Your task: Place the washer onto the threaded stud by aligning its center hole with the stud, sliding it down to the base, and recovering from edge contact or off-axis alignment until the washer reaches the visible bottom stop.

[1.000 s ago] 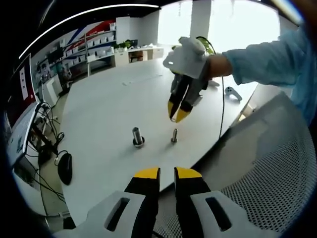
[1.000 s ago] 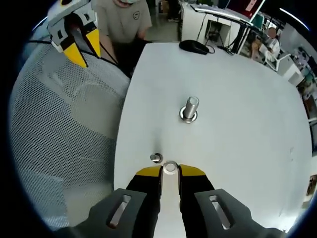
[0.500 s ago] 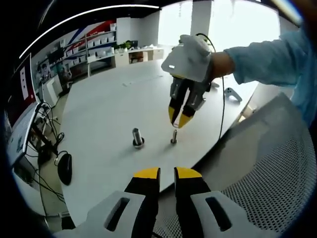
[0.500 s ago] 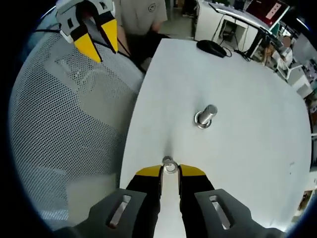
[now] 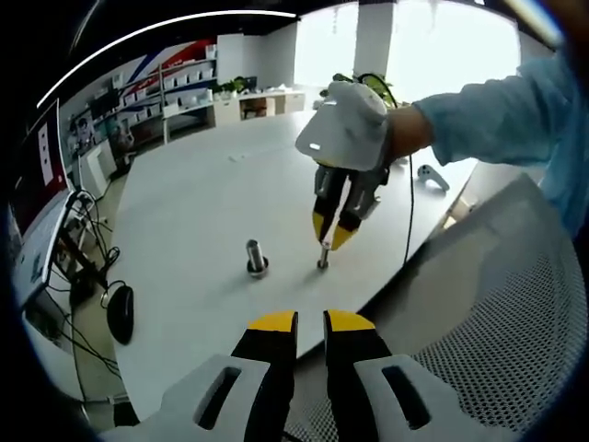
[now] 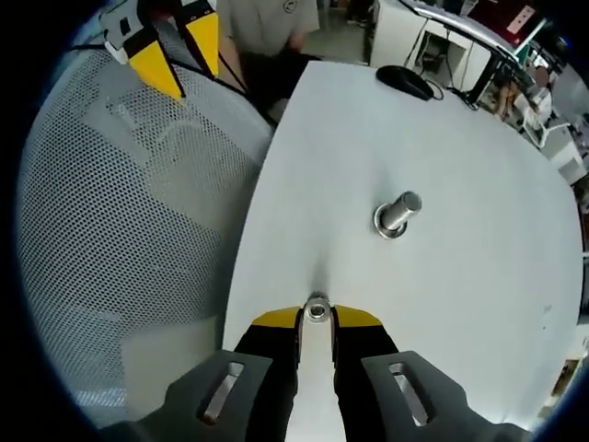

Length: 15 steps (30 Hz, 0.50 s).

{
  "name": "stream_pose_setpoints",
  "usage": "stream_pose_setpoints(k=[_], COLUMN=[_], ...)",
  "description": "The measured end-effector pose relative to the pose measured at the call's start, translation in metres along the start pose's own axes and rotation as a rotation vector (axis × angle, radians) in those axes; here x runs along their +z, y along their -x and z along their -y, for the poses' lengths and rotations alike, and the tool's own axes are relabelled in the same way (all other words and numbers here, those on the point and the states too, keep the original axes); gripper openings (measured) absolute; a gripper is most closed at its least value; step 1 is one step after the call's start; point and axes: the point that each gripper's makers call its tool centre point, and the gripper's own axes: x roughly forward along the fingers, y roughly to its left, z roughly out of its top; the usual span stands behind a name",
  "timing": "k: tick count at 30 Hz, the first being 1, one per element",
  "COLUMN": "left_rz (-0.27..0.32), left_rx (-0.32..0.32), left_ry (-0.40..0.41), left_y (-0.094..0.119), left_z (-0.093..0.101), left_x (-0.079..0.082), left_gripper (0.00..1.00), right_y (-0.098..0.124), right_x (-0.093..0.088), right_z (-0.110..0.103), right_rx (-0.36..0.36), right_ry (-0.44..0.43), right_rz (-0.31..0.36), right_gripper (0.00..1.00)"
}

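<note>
Jaws of the right gripper (image 6: 316, 318) are closed on the washer (image 6: 317, 309), a small silver ring that is seen pinched between the yellow tips in the right gripper view, directly over the white desk (image 6: 460, 138). In the left gripper view the same right gripper (image 5: 330, 241) is seen from outside, held by a person's hand in a white glove (image 5: 348, 129) with a light blue sleeve (image 5: 502, 110), its yellow tips pointed down onto the top of the threaded stud (image 5: 323, 261), which stands upright on the desk (image 5: 202, 203) near its right edge. Whether the washer's hole is already over the stud cannot be told, since the tips cover the spot. A larger metal bolt (image 5: 255, 255) is seen standing just left of the stud in the left gripper view, and in the right gripper view it (image 6: 398, 213) appears farther off, to the right, leaning in the fisheye picture. The left gripper (image 5: 310, 324) is held low and near, its jaws nearly shut with a narrow gap and nothing between them; it (image 6: 175, 51) is also seen at the far left of the right gripper view, above a grey mesh chair back (image 6: 120, 230). A black computer mouse (image 6: 405, 81) lies at the far end of the desk.
</note>
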Motion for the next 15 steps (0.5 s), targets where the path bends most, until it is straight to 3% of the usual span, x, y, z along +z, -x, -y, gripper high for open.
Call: stream_pose_setpoints(k=[15], left_rz=[0.002], left_rx=[0.001], left_ry=[0.002], left_y=[0.000], left_z=[-0.001], left_x=[0.000], left_gripper=[0.09], right_y=[-0.017], right_x=[-0.006], right_z=[-0.001], right_rx=[0.012], right_ry=[0.027], right_rz=[-0.042], right_gripper=[0.14])
